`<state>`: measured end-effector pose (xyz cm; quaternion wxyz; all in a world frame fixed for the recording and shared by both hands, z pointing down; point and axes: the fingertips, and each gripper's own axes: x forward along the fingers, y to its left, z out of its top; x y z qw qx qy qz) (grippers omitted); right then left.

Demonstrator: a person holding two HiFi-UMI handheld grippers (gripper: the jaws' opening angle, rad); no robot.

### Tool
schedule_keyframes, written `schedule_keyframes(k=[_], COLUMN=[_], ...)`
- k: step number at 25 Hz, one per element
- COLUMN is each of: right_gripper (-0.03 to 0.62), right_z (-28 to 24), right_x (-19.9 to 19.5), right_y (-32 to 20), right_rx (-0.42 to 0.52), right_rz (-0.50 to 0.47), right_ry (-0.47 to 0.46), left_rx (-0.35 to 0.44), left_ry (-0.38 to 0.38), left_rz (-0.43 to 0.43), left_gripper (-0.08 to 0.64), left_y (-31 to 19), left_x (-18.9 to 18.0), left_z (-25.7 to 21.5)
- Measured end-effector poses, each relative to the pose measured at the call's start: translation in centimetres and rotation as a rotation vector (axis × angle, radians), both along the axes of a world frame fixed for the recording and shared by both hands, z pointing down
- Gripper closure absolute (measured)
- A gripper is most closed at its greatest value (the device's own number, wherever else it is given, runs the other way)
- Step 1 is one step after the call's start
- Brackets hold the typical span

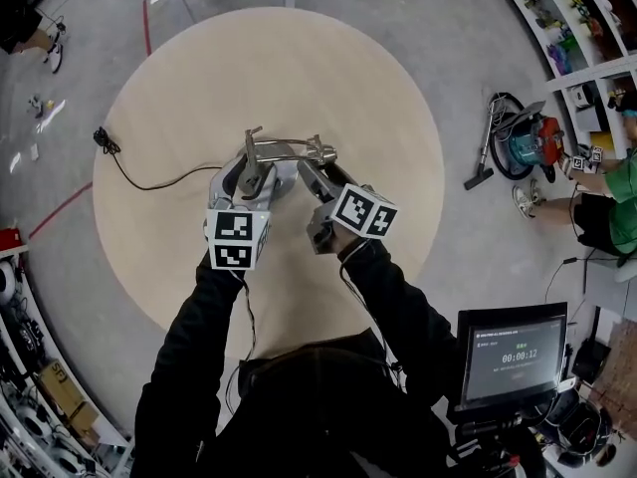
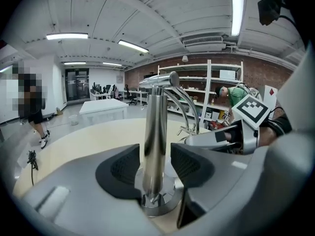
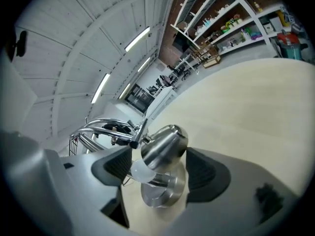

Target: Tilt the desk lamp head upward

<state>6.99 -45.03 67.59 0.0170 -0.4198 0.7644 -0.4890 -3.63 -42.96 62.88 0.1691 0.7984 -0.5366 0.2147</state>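
- Left gripper view: the left gripper [image 2: 155,167] had its jaws apart, flanking the upright post [image 2: 155,127] of the shiny chrome desk lamp [image 2: 166,206].
- Around that lamp's rounded metal head [image 3: 165,144], the right gripper [image 3: 160,170] also had its jaws apart.

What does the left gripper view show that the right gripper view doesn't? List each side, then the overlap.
Left gripper view only: the lamp's upright post in full, standing between that gripper's open fingers; the other gripper's marker cube; a person in green; a cable end at the left.
Right gripper view only: the lamp head with its white bulb, between open fingers that do not press it.
Both: the round metal base, the pale table and the ceiling lights.
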Motion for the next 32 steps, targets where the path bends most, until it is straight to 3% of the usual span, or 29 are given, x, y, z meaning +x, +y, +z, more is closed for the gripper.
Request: schedule_keyframes(k=[3, 11, 32], right_gripper=[0.256, 0.258, 0.267], right_z=[0.8, 1.6, -6.8], right_x=[-0.4, -0.6, 3.5], right_y=[-0.3, -1.2, -1.9], right_rx=[-0.046, -0.063, 0.193], right_rz=[0.030, 0.064, 0.056], right_ry=[-0.065, -0.123, 0.240], left_rx=[0.014, 0.014, 0.012], left_ry=[-0.007, -0.045, -0.043], left_rz=[0.007, 0.014, 0.001], left_gripper=[0.368, 0.410, 0.413], left_y=[-0.1, -0.5, 1.0], left_x=[0.1, 0.6, -0.6], left_z=[-0.1, 0.2, -0.4])
